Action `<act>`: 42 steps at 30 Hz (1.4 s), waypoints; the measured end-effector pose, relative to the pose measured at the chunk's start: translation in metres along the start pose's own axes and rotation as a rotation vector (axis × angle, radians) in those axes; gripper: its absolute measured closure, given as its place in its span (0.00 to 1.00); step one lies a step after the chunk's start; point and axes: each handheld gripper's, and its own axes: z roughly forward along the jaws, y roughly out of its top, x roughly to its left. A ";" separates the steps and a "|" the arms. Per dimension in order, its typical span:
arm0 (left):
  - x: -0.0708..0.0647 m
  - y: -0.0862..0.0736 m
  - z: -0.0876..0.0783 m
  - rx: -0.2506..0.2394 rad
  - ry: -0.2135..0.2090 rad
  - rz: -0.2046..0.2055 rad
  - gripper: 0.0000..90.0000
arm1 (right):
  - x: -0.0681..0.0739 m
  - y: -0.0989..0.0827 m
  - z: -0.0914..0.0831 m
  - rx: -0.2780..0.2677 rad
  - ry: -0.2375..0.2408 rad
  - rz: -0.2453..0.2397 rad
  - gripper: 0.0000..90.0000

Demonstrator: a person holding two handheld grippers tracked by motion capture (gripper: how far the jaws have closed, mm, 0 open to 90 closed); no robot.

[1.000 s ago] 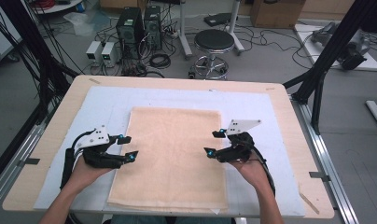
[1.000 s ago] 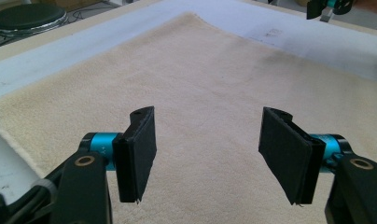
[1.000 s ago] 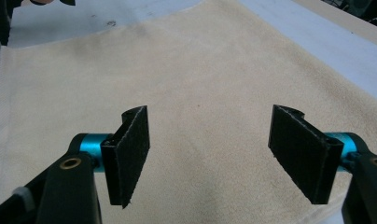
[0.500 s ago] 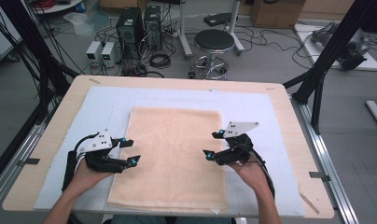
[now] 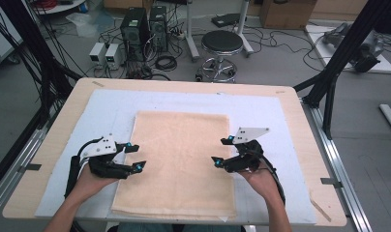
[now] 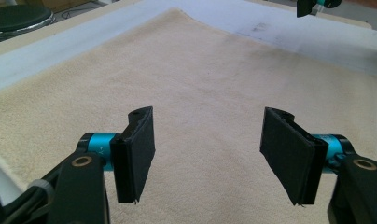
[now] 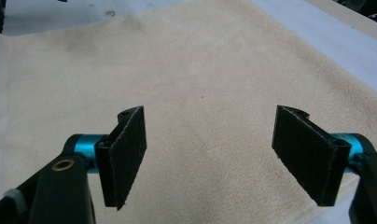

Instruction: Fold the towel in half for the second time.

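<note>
A beige towel [image 5: 179, 159] lies flat on the white mat [image 5: 261, 116], its long side running away from me. My left gripper [image 5: 138, 156] hovers at the towel's left edge, pointing inward, jaws open with nothing between them. My right gripper [image 5: 219, 151] sits over the towel's right edge, facing the left one, also open and empty. In the left gripper view the black pads [image 6: 135, 154] stand wide apart above the towel [image 6: 200, 74], and the tip of the other gripper [image 6: 312, 4] shows far off. The right gripper [image 7: 210, 158] likewise spans bare towel [image 7: 200, 70].
The mat covers most of a wooden table [image 5: 53, 145] with metal rails along its sides. Beyond the far edge stand a round stool [image 5: 222, 43], computer towers [image 5: 145, 24] and floor cables. Black frame poles [image 5: 338, 63] rise at the right.
</note>
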 end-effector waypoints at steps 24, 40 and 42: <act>0.003 0.002 0.001 -0.021 -0.018 -0.004 0.39 | 0.005 -0.003 -0.005 -0.001 0.008 -0.006 0.29; 0.004 0.001 -0.001 -0.003 0.033 -0.002 0.40 | -0.001 -0.008 -0.002 0.022 -0.033 0.021 0.28; 0.007 0.003 -0.001 -0.007 0.046 -0.016 0.40 | -0.002 -0.008 -0.002 0.016 -0.041 0.021 0.28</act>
